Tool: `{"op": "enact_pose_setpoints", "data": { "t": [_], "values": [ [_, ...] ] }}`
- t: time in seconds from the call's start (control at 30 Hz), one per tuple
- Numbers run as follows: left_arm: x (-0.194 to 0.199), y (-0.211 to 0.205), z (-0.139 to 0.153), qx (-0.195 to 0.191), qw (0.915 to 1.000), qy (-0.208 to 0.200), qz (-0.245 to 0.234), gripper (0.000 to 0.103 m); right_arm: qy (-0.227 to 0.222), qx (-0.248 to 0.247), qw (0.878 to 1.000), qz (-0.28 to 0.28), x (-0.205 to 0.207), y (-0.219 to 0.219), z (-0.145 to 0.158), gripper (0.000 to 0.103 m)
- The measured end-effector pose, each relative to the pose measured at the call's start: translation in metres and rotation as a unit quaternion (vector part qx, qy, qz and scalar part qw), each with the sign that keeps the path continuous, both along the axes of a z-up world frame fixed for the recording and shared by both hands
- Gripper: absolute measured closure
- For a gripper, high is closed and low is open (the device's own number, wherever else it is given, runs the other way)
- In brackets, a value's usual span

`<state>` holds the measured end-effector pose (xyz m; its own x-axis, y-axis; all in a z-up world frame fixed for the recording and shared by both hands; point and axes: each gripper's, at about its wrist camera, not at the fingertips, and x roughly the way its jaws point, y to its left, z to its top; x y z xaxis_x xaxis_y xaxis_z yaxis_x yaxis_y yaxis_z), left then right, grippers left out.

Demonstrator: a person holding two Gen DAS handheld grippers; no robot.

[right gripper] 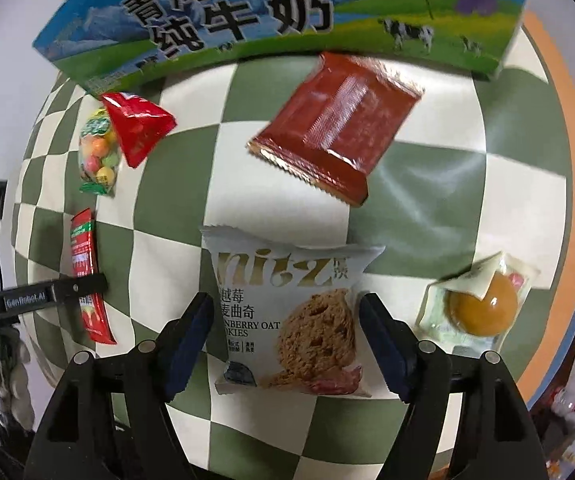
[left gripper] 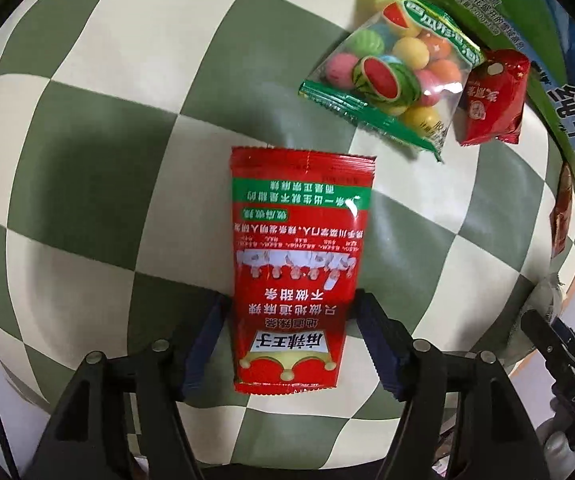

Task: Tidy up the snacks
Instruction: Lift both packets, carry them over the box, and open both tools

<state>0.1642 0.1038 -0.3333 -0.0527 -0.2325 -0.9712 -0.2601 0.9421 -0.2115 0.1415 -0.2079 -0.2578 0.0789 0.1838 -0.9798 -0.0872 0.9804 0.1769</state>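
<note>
Left gripper (left gripper: 287, 320) straddling a red snack sachet (left gripper: 297, 264), pads at its edges, grasp uncertain, sachet flat on checked cloth (left gripper: 107, 140), right gripper (right gripper: 285, 334) released around a white cookie packet (right gripper: 291, 308), candy bag (left gripper: 391, 76) beyond, milk carton (right gripper: 271, 12) behind.

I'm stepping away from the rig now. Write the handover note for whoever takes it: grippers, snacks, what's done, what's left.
Left gripper: straddles the lower end of the red spicy-strip packet; pads at its edges, firm grip not clear.
Right gripper: open around the white oat cookie pack, gaps on both sides.
Loose on the checkered cloth: gumball bag with the small red packet beside it, brown wrapper, clear pack with a yellow-brown round. Milk carton box stands at the far edge.
Done: nothing visibly sorted.
Left: grip both packets, then gather the rest.
</note>
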Motion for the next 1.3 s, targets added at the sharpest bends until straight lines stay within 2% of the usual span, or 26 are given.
{"op": "enact_pose_setpoints", "data": {
  "t": [0.03,0.07,0.1,0.17,0.3,0.5,0.73,0.83,0.97,1.03,1.13,1.3],
  "values": [
    [-0.001,-0.001,0.001,0.009,0.9999,-0.005,0.000,0.037,-0.002,0.003,1.000,-0.002,-0.001,-0.002,0.000,0.028],
    [-0.004,-0.003,0.002,0.019,0.9998,-0.009,-0.003,0.040,-0.008,-0.004,1.000,-0.004,-0.001,-0.002,-0.001,0.039],
    [-0.006,-0.009,0.004,0.033,0.9992,-0.016,-0.013,0.047,-0.013,-0.013,1.000,-0.004,0.002,-0.002,-0.004,0.044],
    [-0.010,-0.028,0.009,0.057,0.9972,-0.027,-0.040,0.057,-0.022,-0.019,1.000,0.001,-0.001,-0.001,-0.005,0.048],
    [-0.011,-0.047,0.024,0.067,0.9943,-0.048,-0.068,0.060,-0.035,-0.018,0.999,0.006,-0.005,0.006,-0.004,0.053],
    [-0.011,-0.078,0.072,0.035,0.9901,-0.094,-0.098,0.061,-0.056,0.020,0.998,-0.010,-0.008,-0.006,0.024,0.056],
    [0.012,-0.109,0.162,-0.030,0.9774,-0.167,-0.126,0.061,-0.105,0.074,0.991,-0.039,0.004,-0.035,0.085,0.056],
    [0.049,-0.135,0.197,-0.056,0.9712,-0.189,-0.134,0.061,-0.132,0.091,0.986,-0.050,0.018,-0.047,0.114,0.056],
    [0.112,-0.184,0.215,-0.069,0.9657,-0.207,-0.141,0.061,-0.169,0.096,0.979,-0.059,0.047,-0.062,0.149,0.056],
    [0.142,-0.193,0.223,-0.075,0.9655,-0.207,-0.139,0.061,-0.187,0.089,0.976,-0.063,0.067,-0.072,0.165,0.056],
    [0.184,-0.204,0.220,-0.093,0.9705,-0.182,-0.128,0.061,-0.205,0.071,0.974,-0.064,0.101,-0.079,0.177,0.056],
    [0.233,-0.220,0.192,-0.121,0.9798,-0.117,-0.107,0.061,-0.192,0.043,0.979,-0.058,0.158,-0.085,0.172,0.056]
  ]
}}
